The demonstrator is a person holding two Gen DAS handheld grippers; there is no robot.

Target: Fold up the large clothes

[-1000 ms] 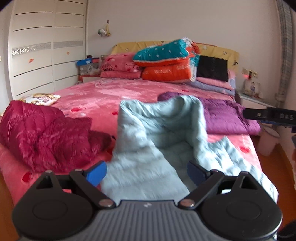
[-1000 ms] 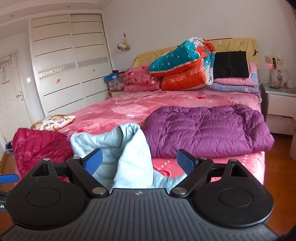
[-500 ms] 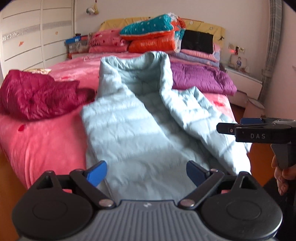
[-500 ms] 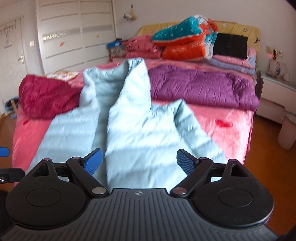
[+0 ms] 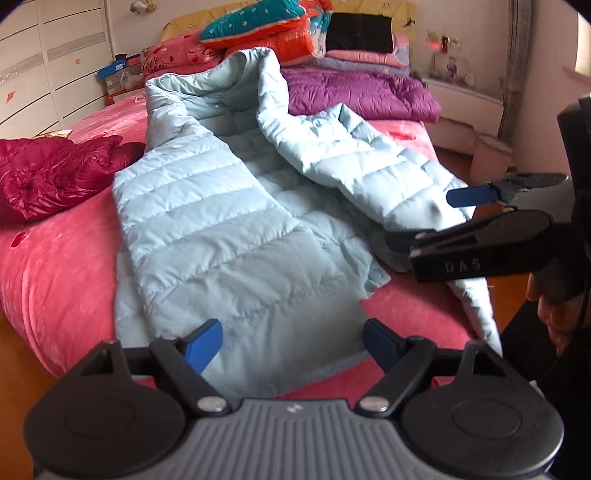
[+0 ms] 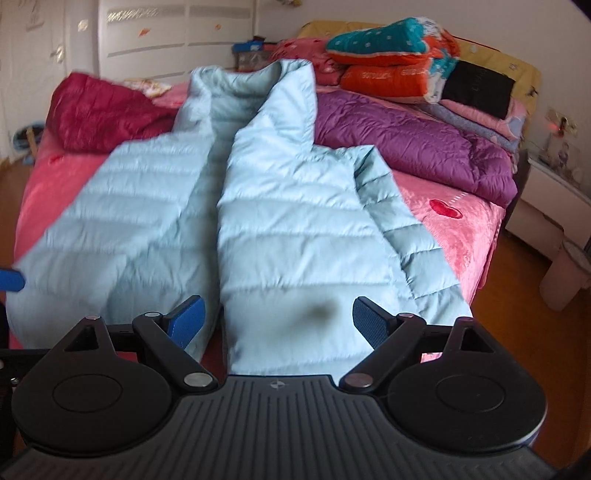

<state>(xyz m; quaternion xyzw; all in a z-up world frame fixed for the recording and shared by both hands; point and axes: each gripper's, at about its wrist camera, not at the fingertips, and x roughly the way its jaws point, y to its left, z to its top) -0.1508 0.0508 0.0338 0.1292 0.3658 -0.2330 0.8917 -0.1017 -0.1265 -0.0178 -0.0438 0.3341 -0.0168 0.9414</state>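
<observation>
jacket (image 5: 236, 221) on bed (image 5: 55, 266) | red coat (image 5: 44, 177) left | purple coat (image 5: 362, 92) behind

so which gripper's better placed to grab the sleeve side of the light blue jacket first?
Right, probably. The right gripper hangs open right at the light blue jacket where its sleeve drapes the bed edge. The left gripper, jaws closing with nothing pinched, sits over the hem.

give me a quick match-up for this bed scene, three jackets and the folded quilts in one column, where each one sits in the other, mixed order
Things:
1. light blue jacket
2. dark red jacket
3. purple jacket
4. folded quilts

Places:
A. stacked at the headboard
B. bunched at the bed's left edge
C. spread open at the foot of the bed
D. lying across the bed beyond the light blue collar

Pairs: 1-C, 2-B, 3-D, 4-A
</observation>
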